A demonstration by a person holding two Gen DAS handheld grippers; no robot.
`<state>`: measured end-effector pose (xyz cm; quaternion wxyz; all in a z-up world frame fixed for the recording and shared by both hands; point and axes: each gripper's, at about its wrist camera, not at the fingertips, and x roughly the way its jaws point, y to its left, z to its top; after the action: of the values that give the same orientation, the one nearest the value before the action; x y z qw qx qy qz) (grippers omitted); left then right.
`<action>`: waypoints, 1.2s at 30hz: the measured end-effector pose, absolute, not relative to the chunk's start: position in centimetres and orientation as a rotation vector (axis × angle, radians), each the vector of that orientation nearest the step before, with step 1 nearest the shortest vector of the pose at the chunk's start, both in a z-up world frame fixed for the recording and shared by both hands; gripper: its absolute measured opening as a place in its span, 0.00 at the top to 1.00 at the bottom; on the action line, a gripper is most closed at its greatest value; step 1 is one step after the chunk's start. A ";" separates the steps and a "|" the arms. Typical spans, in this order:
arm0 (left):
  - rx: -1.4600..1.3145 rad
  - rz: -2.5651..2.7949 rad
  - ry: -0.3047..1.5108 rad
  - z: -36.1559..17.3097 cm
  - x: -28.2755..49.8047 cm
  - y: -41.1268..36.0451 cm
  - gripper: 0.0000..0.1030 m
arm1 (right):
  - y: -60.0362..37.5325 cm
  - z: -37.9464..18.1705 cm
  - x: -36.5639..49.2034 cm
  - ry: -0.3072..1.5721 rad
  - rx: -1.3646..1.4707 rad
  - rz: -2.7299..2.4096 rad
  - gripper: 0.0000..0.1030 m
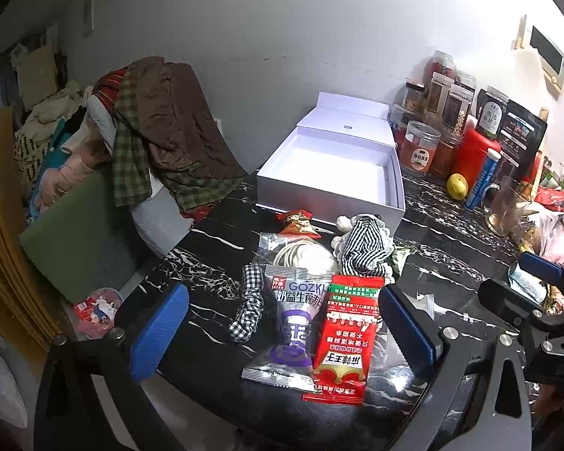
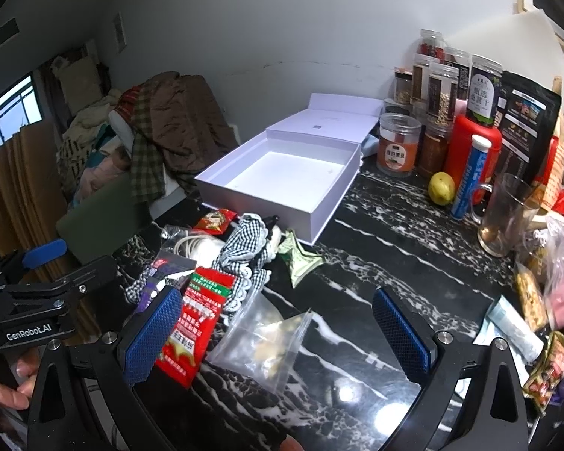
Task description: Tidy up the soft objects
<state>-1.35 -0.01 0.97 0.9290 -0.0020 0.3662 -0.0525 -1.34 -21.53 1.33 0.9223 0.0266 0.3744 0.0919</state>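
Scanning left to right across the black marbled surface point(image 1: 214, 357): brown and checked clothing point(image 1: 169, 127) is heaped at far left, draped over a white and green edge.

Left gripper point(image 1: 282, 332): fingers wide apart, blue pads either side of two packets, holding nothing. Between them lie a silver-purple packet point(image 1: 289, 330) and, touching its right edge, a red packet point(image 1: 347, 334). A small checked scrunchie point(image 1: 250, 306) lies just left of the silver-purple one.

Behind these: a clear bag with a coiled white cable point(image 1: 300, 255), a red snack pouch point(image 1: 297, 223), and a striped black-and-white fabric piece with lace trim point(image 1: 364, 248), all bunched together in front of the box.

White box point(image 2: 282, 173): open, lid folded back against the wall, interior bare. Soft items sit near its front wall, none inside.

Right gripper point(image 2: 278, 334): fingers wide apart, grasping nothing. Its left pad overlaps the red packet's edge in the right wrist view; contact cannot be judged. Between the fingers lies a clear zip bag point(image 2: 267, 342) with pale contents. A crumpled green wrapper point(image 2: 300, 259) lies beyond it, near the box corner.

Far right: jars point(image 2: 432, 86), a red bottle point(image 2: 470, 150), a blue tube point(image 2: 470, 176), a yellow fruit point(image 2: 440, 187), a glass mug point(image 2: 504, 214), and loose bags at the edge
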 end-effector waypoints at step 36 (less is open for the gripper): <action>-0.014 -0.173 0.881 -4.1 -2.4 -0.9 0.00 | -21.9 -4.9 -3.8 0.883 0.084 0.236 0.00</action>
<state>-2.35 -0.93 -4.12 0.9009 -0.0070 0.4257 -0.0838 -3.76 -21.89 -4.86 0.8965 0.0404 0.4262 0.1139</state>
